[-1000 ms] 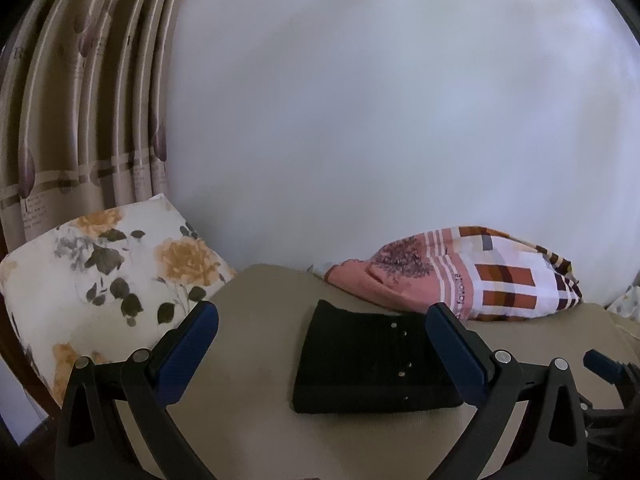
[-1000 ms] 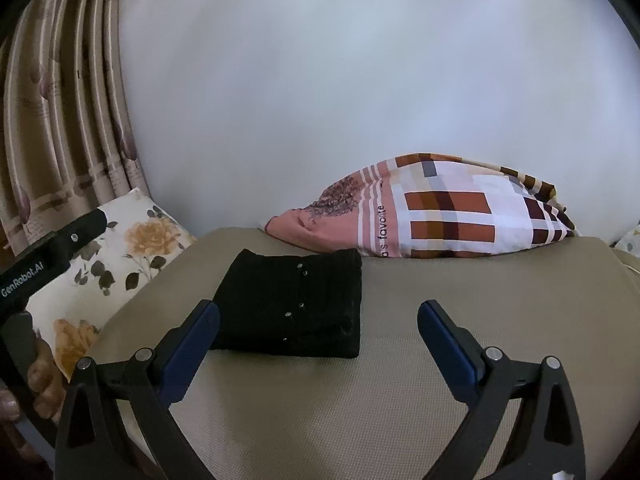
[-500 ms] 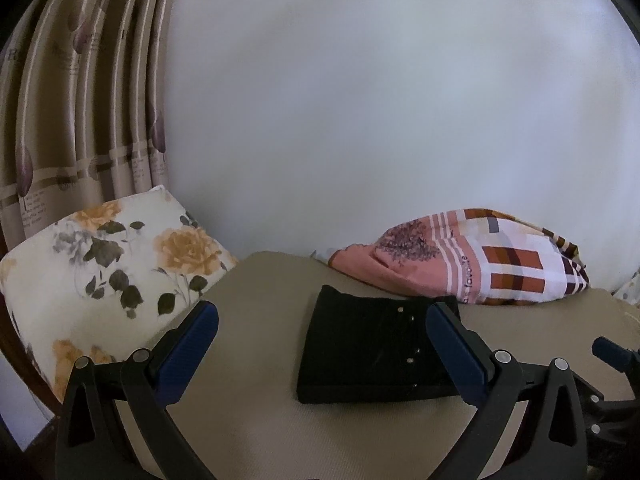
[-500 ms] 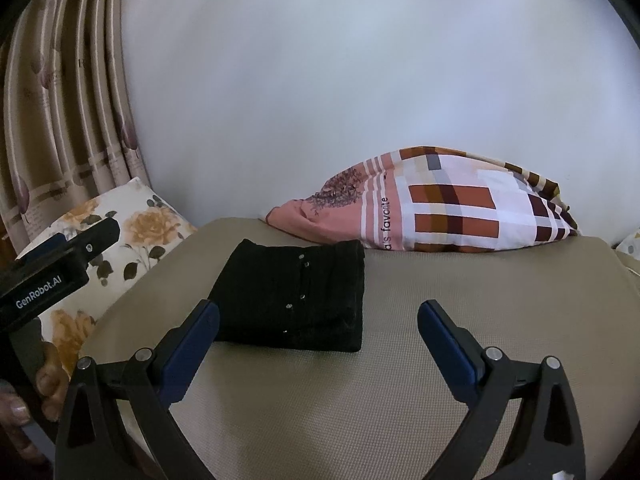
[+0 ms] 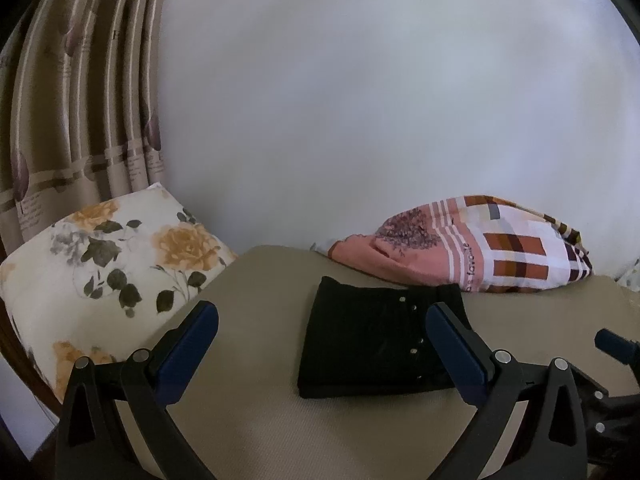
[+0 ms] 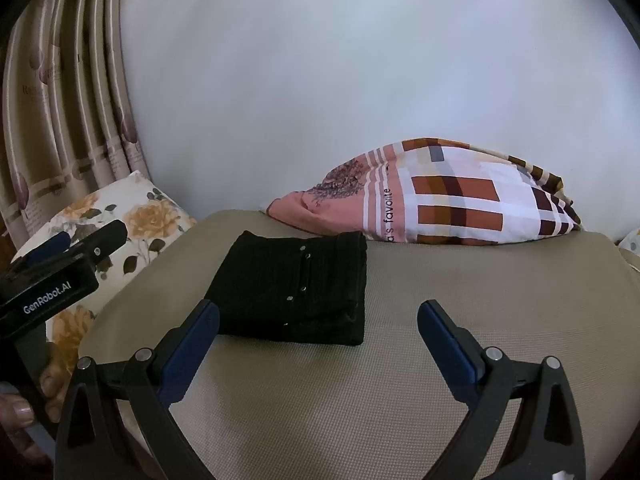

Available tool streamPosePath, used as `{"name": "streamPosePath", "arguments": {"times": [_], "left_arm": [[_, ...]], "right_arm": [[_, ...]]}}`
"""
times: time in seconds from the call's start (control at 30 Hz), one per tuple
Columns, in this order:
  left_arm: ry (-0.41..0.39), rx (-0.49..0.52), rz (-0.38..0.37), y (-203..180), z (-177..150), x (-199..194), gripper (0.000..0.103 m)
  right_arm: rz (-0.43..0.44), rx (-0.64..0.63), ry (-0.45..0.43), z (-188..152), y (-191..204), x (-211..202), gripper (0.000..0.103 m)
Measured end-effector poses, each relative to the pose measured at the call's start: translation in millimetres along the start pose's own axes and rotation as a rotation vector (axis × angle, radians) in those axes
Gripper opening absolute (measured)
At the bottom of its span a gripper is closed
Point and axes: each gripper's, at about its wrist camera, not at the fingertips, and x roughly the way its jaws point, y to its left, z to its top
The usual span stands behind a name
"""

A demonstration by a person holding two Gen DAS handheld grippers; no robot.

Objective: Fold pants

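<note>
The black pants (image 5: 376, 340) lie folded into a compact rectangle with small metal studs on the beige cushion (image 5: 260, 420); they also show in the right wrist view (image 6: 296, 288). My left gripper (image 5: 320, 328) is open and empty, held just short of the pants' near edge. My right gripper (image 6: 318, 328) is open and empty, near the pants' front right corner. The left gripper's body (image 6: 52, 280) shows at the left of the right wrist view. Neither gripper touches the pants.
A floral pillow (image 5: 100, 264) lies left of the cushion. A pink and checked pillow (image 6: 448, 200) lies behind the pants against the white wall (image 5: 360, 100). A striped curtain (image 5: 80, 100) hangs at the left. Bare cushion (image 6: 500, 280) stretches right of the pants.
Both grippers have drawn back and tilted slightly, so the folded pants sit a little higher and farther in both views. The pants have not moved. Both grippers stay open.
</note>
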Motion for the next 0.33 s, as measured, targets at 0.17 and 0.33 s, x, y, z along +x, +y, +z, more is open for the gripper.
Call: {"name": "streamPosePath", "arguments": {"times": [0.17,0.33], "left_arm": [[-0.02,0.0,-0.022,3.6,-0.8,4.1,0.103],[-0.01,-0.006,-0.025,6.6,1.6,8.2,0.103]], "right_arm": [[0.003,-0.005,0.011,-0.1,0.6,3.3,0.099],[0.006,-0.01,0.022,-1.2,1.3,6.8,0.099]]}}
